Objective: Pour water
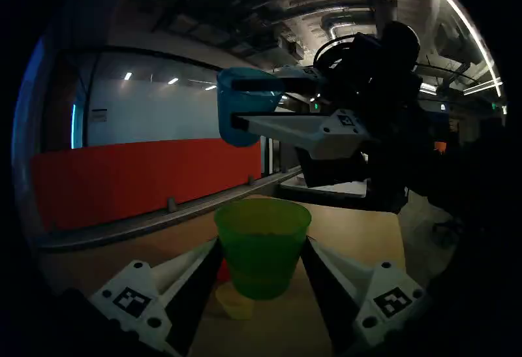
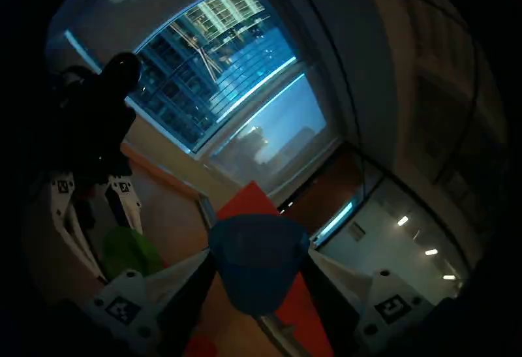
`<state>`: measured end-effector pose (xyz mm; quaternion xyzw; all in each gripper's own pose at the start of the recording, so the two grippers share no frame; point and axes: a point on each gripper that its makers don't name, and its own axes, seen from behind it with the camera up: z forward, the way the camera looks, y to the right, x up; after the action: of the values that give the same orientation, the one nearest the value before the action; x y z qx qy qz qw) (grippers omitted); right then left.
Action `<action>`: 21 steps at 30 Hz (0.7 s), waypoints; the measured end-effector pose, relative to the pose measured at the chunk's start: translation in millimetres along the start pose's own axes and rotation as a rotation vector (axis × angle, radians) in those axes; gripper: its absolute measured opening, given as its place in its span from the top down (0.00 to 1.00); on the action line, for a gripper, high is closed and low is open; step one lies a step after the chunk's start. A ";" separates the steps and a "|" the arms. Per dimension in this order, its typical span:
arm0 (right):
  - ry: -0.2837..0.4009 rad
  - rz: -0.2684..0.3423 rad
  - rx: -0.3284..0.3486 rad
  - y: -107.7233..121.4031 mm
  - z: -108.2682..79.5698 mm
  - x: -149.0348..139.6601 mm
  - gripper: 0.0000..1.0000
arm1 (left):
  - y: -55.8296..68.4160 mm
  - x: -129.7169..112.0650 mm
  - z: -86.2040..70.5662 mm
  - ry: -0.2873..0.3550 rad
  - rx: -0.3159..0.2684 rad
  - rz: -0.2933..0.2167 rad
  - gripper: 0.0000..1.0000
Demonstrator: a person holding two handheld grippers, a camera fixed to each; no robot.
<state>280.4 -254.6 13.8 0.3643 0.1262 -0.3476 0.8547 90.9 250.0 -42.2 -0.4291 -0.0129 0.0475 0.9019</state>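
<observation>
Your left claw [image 1: 263, 245] is closed partway on the green cup [image 1: 264, 272], both fingers against its sides, over the wooden bench [image 1: 352, 233]. Just below it sit a small yellow cup [image 1: 233, 303] and something red [image 1: 223, 271]. Your right claw [image 2: 259, 256] grips the blue cup [image 2: 258, 279], held higher than the green one and apart from it. An orange wall panel [image 1: 143, 174] runs behind. Square black-and-white markers [image 1: 130, 301] sit on the fingers; the sign [image 1: 98, 115] on the glass is too small to read
</observation>
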 end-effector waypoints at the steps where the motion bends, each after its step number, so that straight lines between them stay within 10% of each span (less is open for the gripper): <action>1: -0.001 0.033 0.005 -2.1 -0.6 -0.2 0.13 | 0.0 0.6 0.0 0.000 0.000 0.001 0.19; 14: -0.012 0.473 0.073 -15.5 -3.1 -2.5 0.13 | -1.1 4.9 -0.2 -0.004 0.009 0.014 0.19; 21: -0.013 0.561 0.092 -16.5 -6.4 -6.6 0.13 | -4.0 3.0 -1.2 -0.011 0.015 0.018 0.19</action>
<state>264.5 -254.9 3.5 0.4213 -0.0009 -0.1053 0.9008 94.2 246.8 -39.9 -0.4221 -0.0136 0.0579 0.9046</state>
